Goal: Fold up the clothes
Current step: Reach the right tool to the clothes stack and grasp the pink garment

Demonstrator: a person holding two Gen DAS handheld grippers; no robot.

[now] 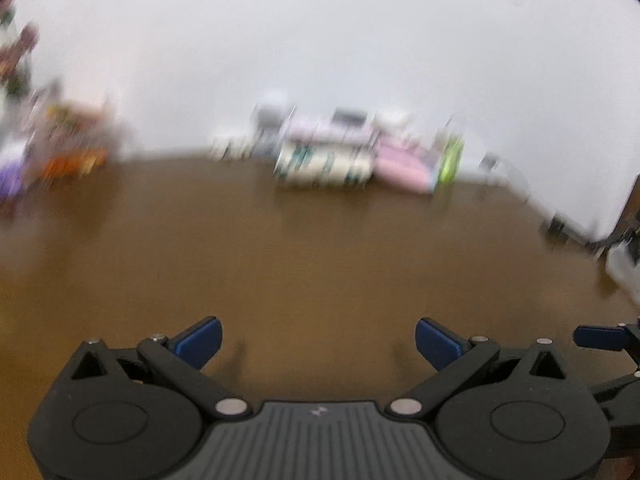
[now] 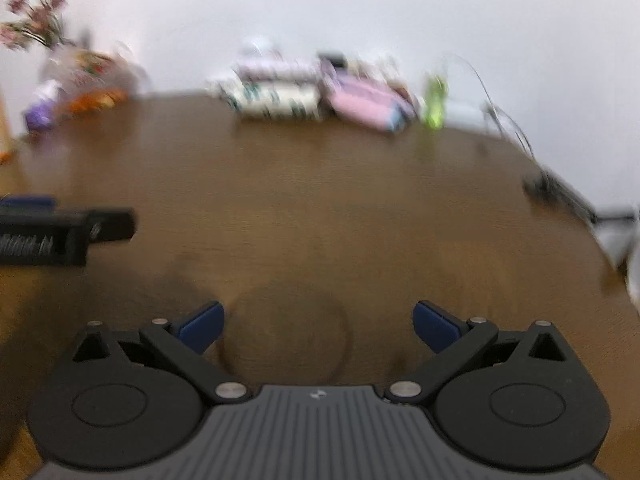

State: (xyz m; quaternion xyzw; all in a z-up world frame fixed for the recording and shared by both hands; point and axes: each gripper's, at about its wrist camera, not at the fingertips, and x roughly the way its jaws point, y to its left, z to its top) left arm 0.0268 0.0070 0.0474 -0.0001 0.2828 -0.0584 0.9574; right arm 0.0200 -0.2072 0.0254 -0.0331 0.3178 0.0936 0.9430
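Brown wooden table [image 1: 320,248] fills both wrist views beneath a plain white wall, and both pictures are blurred. Left gripper [image 1: 318,344] has its blue pads spread wide with nothing between them; right gripper [image 2: 318,326] is likewise parted and empty. Ahead of both sets of jaws, far across the table against the wall, lies a stack of folded clothes [image 2: 280,98], pale with dark patterning, and just to its right a pink folded piece [image 2: 360,106]; a green bottle [image 2: 434,102] stands further right. Off to the left of the jaws, at the far table edge, sit flowers [image 2: 32,16] and some orange items too blurred to name. No unfolded garment shows between or near either pair of jaws, so the next piece to fold is out of view or cannot be told from the blur. Judgement: cloth of this sort will be light, limp and prone to slipping, offering no stiffness; it is best pinched at a hem or corner, one gripper at each, and drawn taut before it is laid over.
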